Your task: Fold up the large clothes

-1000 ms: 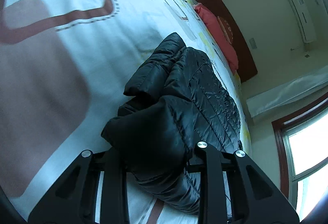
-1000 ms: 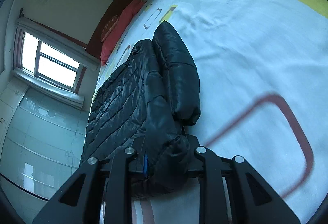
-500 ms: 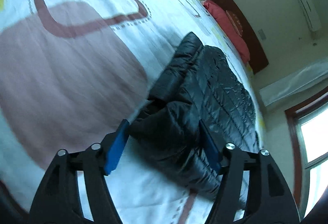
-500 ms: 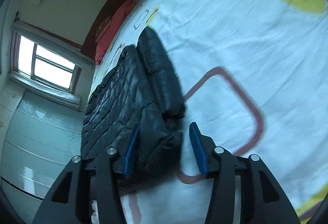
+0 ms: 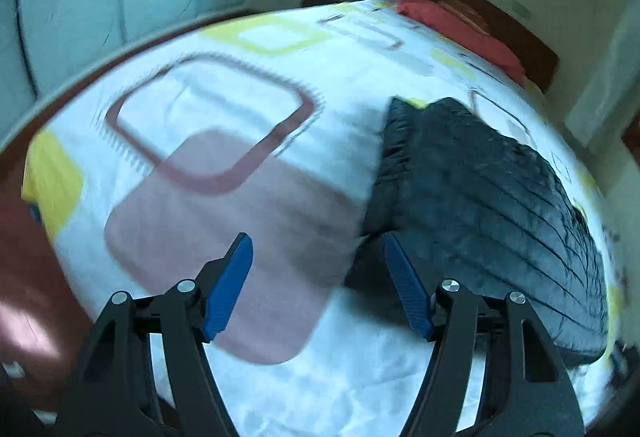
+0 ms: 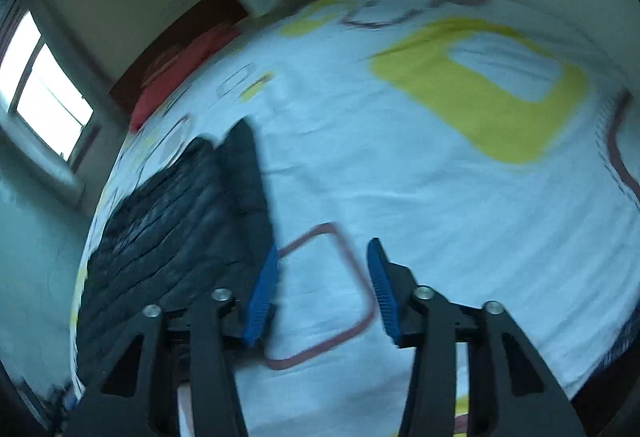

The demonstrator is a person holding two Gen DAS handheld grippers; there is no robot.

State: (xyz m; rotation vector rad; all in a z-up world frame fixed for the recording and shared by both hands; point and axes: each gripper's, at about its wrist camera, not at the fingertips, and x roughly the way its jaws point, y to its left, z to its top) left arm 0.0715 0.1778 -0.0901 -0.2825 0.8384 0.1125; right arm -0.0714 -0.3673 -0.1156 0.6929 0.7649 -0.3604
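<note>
Both the left gripper (image 5: 318, 283) and right gripper (image 6: 322, 287) hang spread and empty over the patterned white bedsheet (image 5: 248, 109), the black quilted puffer jacket (image 5: 480, 205) lying folded on it — soft, puffy, probably slippery, best pinched at a thick hem edge.

Bare bedspread (image 5: 224, 205) beside jacket (image 5: 480, 189)

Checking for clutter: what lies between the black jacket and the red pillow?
Only patterned bedsheet between black jacket and red pillow, in the left wrist view.
</note>
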